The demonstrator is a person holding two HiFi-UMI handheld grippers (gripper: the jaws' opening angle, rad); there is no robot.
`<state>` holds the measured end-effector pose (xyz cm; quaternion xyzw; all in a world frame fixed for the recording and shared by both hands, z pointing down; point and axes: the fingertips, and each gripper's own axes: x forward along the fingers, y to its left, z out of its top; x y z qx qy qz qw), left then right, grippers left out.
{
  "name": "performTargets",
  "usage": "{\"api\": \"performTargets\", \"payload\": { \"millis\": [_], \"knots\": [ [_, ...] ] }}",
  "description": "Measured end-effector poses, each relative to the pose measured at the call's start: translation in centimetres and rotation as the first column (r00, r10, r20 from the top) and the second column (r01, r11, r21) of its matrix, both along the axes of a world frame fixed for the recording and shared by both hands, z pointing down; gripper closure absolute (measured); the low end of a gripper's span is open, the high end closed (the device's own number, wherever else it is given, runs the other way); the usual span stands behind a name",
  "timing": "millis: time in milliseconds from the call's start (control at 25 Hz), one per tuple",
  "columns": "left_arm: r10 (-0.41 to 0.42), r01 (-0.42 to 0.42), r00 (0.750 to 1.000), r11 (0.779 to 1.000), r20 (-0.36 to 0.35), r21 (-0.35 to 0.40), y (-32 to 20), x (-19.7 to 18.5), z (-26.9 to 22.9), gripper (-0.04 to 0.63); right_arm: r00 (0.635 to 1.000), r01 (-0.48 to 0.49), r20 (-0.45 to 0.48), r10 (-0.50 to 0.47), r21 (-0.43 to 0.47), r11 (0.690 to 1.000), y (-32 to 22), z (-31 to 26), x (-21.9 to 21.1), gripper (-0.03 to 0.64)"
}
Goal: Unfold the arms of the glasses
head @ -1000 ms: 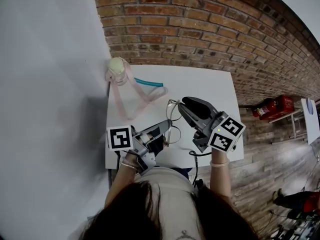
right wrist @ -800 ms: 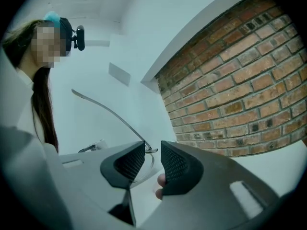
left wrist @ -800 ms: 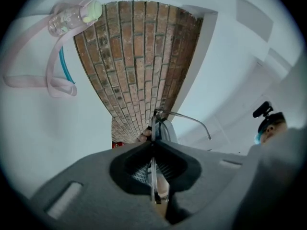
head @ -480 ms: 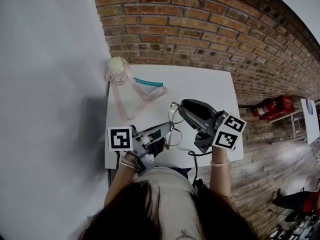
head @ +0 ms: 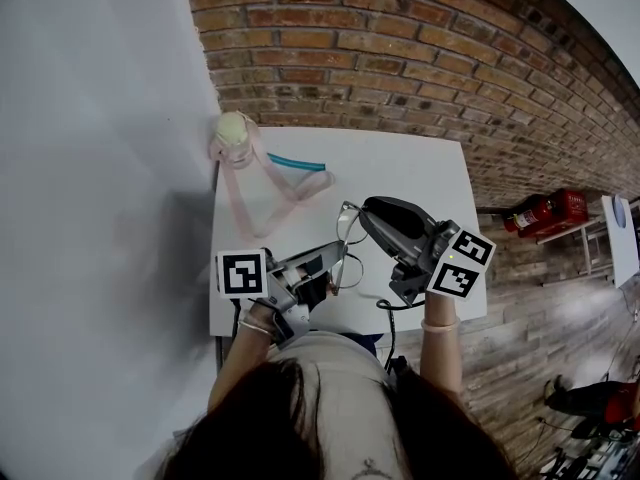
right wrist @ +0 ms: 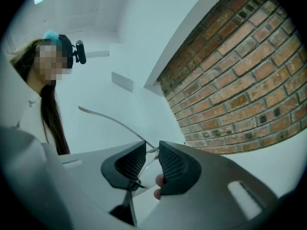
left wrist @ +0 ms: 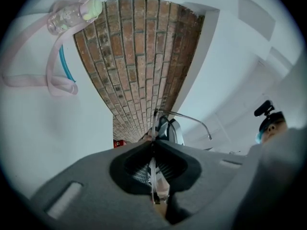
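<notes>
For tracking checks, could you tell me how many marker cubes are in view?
2. One cube sits on the left gripper, over the table's near edge; the other cube on the right gripper. None looks hidden.

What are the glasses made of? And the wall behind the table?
The glasses look like thin metal wire, grey and a bit shiny. Their lenses are clear, but I can't tell whether they are glass or plastic. The wall is rough red-brown brick with pale mortar lines.
</notes>
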<state>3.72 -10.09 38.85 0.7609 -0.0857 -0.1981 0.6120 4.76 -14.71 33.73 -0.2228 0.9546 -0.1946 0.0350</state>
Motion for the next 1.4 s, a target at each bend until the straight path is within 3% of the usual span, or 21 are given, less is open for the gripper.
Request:
{"api": "performTargets", "payload": {
  "millis": [440, 600, 800, 960, 1120, 1400],
  "knots": [
    [-0.041, 0.042, 0.999, 0.999, 0.026, -0.030, -0.8, -0.2, 0.9, 0.571, 1.000, -0.001, 0.023, 0.001, 0.039, 0.999, 0.5, -1.4, 0.1, 0.552],
    [-0.060, 0.062, 0.995, 0.998, 0.077, -0.019, -1.5, -0.8, 2.1, 0.571, 1.000, 0.001, 0.028, -0.002, 0.055, 0.998, 0.5, -1.7, 0.0, 0.555],
    [-0.076, 0.077, 0.996, 0.996, 0.036, -0.045, -1.6, -0.8, 1.6, 0.571, 1.000, 0.006, 0.029, -0.008, 0.072, 0.997, 0.7, -2.2, -0.2, 0.557],
    [-0.088, 0.089, 0.989, 0.996, 0.116, -0.009, -1.9, -1.4, 3.1, 0.571, 0.999, 0.009, 0.031, -0.011, 0.079, 0.997, 1.0, -2.3, -0.2, 0.557],
    [-0.096, 0.098, 0.994, 0.994, 0.043, -0.056, -1.8, -1.1, 1.8, 0.571, 0.999, 0.015, 0.037, -0.018, 0.090, 0.996, 1.4, -2.9, -0.4, 0.560],
    [-0.117, 0.120, 0.992, 0.991, 0.044, -0.055, -1.9, -1.4, 2.0, 0.571, 0.999, 0.026, 0.040, -0.030, 0.110, 0.994, 2.1, -3.5, -0.6, 0.561]
  ]
}}
